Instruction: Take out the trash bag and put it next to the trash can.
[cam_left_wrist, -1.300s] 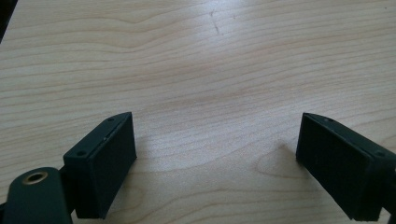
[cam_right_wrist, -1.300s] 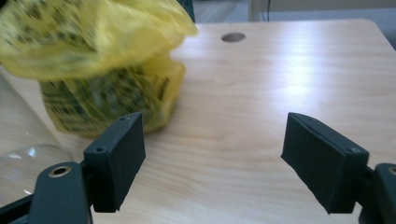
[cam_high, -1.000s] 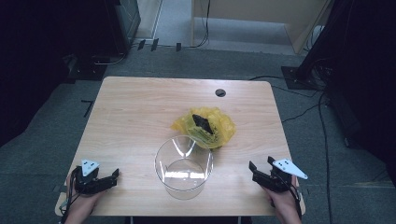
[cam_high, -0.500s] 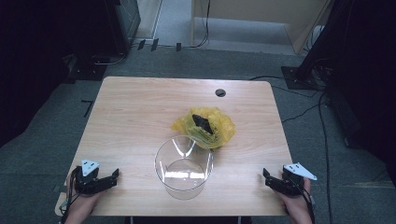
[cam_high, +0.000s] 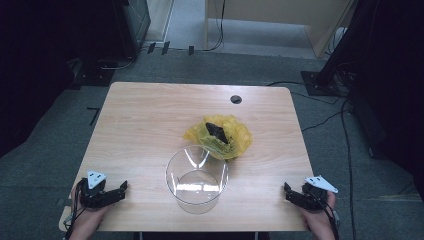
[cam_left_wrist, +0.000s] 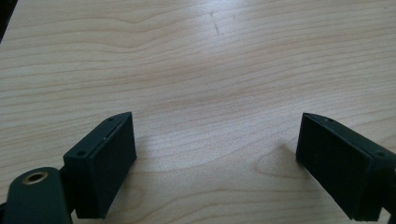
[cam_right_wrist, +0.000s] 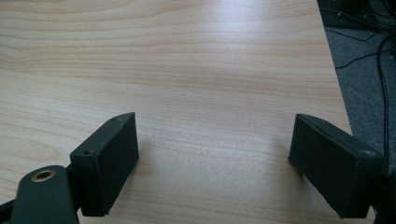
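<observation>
- The left gripper (cam_high: 122, 188) is held low over the pale wooden table (cam_high: 150, 125), jaws spread wide, nothing gripped.
- The right gripper (cam_high: 287, 190) is likewise held wide apart and empty.
- Between the two grippers, well apart from each, the clear round glass bowl (cam_high: 196, 180) is seen.
- Just beyond the bowl, touching its far rim, the crumpled yellow plastic bag (cam_high: 220, 136) is found.

yellow bag (cam_high: 220, 135), clear bowl (cam_high: 196, 179), black claws

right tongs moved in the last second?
Yes. The right tongs slid toward the table corner at the person's side, away from the glass bowl.
</observation>
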